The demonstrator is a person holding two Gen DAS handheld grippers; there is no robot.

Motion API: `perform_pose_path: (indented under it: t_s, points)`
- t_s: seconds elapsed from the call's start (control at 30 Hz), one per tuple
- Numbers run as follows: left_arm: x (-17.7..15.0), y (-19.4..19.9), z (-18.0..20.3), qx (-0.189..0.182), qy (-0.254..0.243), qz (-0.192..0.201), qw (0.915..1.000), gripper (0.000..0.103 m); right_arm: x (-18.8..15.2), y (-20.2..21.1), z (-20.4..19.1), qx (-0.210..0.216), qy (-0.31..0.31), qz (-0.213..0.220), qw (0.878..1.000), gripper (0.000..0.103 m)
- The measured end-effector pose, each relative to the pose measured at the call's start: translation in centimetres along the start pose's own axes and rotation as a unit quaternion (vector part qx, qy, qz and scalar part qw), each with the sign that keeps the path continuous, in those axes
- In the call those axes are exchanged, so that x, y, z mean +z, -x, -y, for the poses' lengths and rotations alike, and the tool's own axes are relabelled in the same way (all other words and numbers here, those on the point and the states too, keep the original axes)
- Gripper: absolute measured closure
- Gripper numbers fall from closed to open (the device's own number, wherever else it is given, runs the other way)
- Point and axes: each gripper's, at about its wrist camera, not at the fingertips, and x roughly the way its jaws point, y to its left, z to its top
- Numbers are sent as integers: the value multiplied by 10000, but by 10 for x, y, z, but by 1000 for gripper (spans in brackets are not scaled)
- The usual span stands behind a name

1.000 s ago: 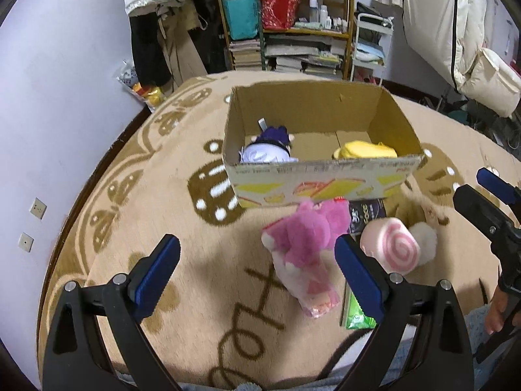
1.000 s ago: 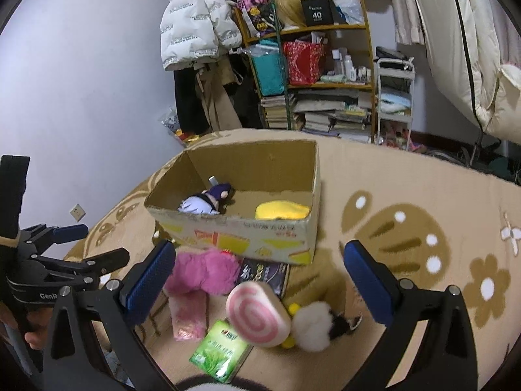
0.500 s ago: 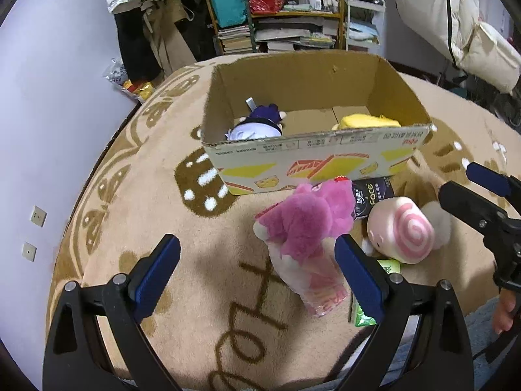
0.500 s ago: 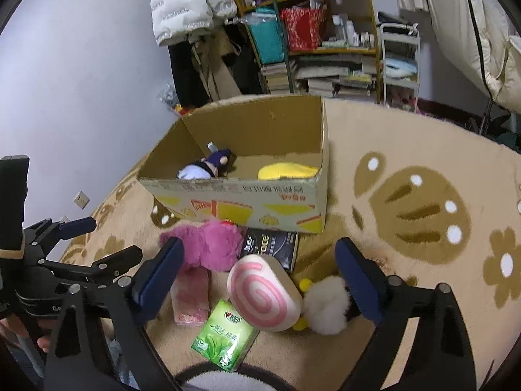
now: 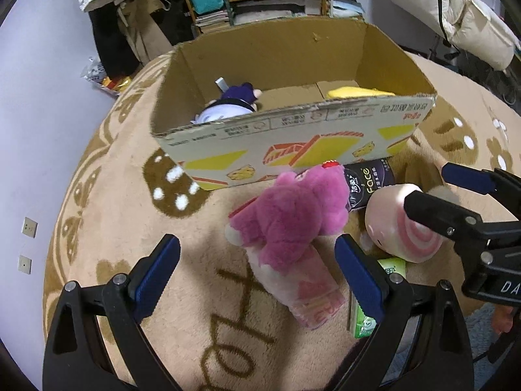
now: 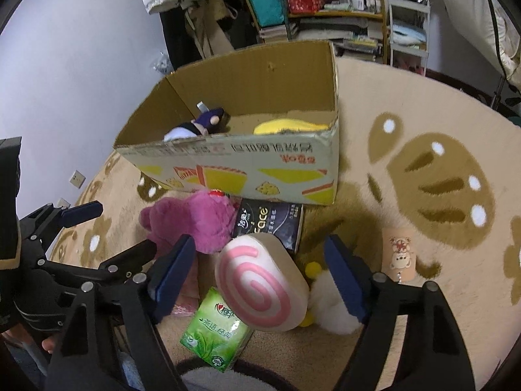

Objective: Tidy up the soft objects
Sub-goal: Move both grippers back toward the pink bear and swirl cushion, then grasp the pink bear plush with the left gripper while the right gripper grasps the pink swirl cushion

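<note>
A pink plush bear [image 5: 293,218] lies on the rug in front of an open cardboard box [image 5: 293,137]; it also shows in the right wrist view [image 6: 198,221]. My left gripper [image 5: 257,273] is open, its pads straddling the bear's lower part. A pink-swirl roll cushion [image 6: 263,290] lies right of the bear, with my open right gripper [image 6: 260,277] around it, apart from it. It also shows in the left wrist view [image 5: 400,228]. The box [image 6: 260,169] holds a purple-and-white doll [image 6: 198,123] and a yellow plush [image 6: 289,127].
A dark tissue pack [image 6: 270,224], a green tissue pack [image 6: 215,329], a white fluffy plush [image 6: 332,306] and a pink packet under the bear [image 5: 312,296] lie on the rug. A small beige pouch [image 6: 399,254] lies to the right. Shelves [image 6: 312,3] and hanging coats stand behind.
Both grippers have moved forward and down towards the toys. The bear now sits between my left pads and the swirl cushion between my right pads. Nothing has been grasped.
</note>
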Motion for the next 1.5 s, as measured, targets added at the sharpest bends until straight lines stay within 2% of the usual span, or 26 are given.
perform_pose_path:
  t_s: [0.43, 0.53, 0.63, 0.73, 0.93, 1.17, 1.37, 1.5]
  points:
    - [5, -29, 5, -193, -165, -278, 9993, 8, 1, -24, 8, 190, -186, -357, 9990, 19]
    - [7, -36, 7, -231, -212, -322, 9990, 8, 0, -33, 8, 176, -205, -518, 9983, 29]
    - [10, -42, 10, -276, -318, -357, 9985, 8, -1, -41, 9, 286, -275, -653, 9971, 33]
    - [12, -50, 14, -325, -416, -416, 9977, 8, -1, -46, 6, 406, -267, -715, 9963, 50]
    - [12, -59, 15, -337, -517, -406, 9973, 8, -2, -48, 0, 377, -179, -697, 9967, 60]
    - [14, -57, 11, -486, -554, -260, 9969, 25, 0, -43, 4, 434, -255, -666, 9965, 61]
    - [15, -47, -6, -686, -231, -299, 9969, 40, 2, -31, 5, 357, -160, -546, 9977, 64]
    - [14, -41, -11, -741, -120, -285, 9968, 45, 2, -16, 1, 428, -27, -312, 9986, 66]
